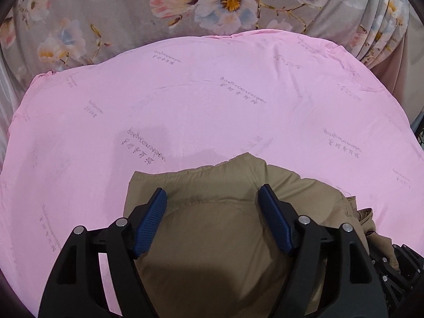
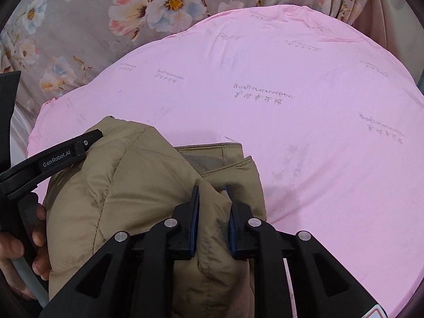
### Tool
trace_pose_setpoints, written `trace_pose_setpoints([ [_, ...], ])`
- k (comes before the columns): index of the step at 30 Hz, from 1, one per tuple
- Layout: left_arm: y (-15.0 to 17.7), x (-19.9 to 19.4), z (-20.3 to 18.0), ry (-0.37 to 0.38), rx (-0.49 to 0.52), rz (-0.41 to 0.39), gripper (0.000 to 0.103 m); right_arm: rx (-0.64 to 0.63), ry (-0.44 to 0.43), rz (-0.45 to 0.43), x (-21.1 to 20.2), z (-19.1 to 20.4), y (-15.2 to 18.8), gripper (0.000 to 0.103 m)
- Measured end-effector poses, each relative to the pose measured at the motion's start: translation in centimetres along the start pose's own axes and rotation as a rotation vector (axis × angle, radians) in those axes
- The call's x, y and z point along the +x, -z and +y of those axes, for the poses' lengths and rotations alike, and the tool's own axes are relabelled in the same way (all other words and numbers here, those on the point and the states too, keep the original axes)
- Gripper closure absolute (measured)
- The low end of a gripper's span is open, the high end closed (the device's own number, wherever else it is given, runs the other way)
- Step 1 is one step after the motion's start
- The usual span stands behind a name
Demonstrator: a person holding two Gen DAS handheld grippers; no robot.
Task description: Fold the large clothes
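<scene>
While the tan quilted jacket (image 1: 220, 228) lies bunched at the 6 o'clock edge of the pink sheet (image 1: 201, 111), the left gripper (image 1: 212, 198) sits over it with its jaws spread wide, the blue pads (image 1: 152, 220) standing either side of a puffed panel and not closing on it. From the right wrist view, the right gripper (image 2: 212, 198) has its jaws drawn close together, pinching a raised fold of the jacket (image 2: 148, 185) between the dark pads. A folded collar or hem edge shows just beyond that pinch, toward 12 o'clock. At 9 o'clock in this view the body of the left gripper (image 2: 57, 156), marked GenRobot.AI, reaches over the jacket's padded bulk, and the person's left hand (image 2: 16, 249) wraps its handle at about 8 o'clock. The pink sheet, printed with faint script, spreads from the jacket out toward 12 and 3 o'clock. Beyond its far edge, a grey floral cloth (image 1: 111, 13) fills the band from 10 to 1 o'clock, with pleated folds at 2 o'clock.
</scene>
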State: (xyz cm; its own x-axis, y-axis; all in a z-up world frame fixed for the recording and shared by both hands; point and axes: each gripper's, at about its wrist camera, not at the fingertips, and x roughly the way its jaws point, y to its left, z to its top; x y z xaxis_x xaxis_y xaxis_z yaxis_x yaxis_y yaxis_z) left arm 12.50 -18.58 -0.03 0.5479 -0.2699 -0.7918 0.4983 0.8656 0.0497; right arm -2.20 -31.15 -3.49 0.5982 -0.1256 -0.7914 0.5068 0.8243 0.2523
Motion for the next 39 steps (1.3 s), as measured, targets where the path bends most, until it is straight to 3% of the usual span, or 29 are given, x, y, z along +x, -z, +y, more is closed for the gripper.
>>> trace_pose_setpoints([
  [28, 1.1, 1.4, -0.8, -0.075, 0.010, -0.065, 0.030, 0.006, -0.046, -0.024, 1.9, -0.9, 0.7, 0.086],
  [32, 1.2, -1.6, 0.8, -0.025, -0.018, -0.078, 0.030, 0.011, -0.036, -0.060, -2.9, -1.8, 0.7, 0.074],
  [35, 2.8, -6.0, 2.5, 0.035, -0.045, -0.079, 0.030, -0.038, -0.039, -0.076, -8.3, -2.3, 1.9, 0.074],
  [39, 6.1, -10.5, 2.8, 0.074, -0.021, -0.057, 0.030, -0.123, -0.075, -0.016, -12.3, -1.2, 5.1, 0.074],
])
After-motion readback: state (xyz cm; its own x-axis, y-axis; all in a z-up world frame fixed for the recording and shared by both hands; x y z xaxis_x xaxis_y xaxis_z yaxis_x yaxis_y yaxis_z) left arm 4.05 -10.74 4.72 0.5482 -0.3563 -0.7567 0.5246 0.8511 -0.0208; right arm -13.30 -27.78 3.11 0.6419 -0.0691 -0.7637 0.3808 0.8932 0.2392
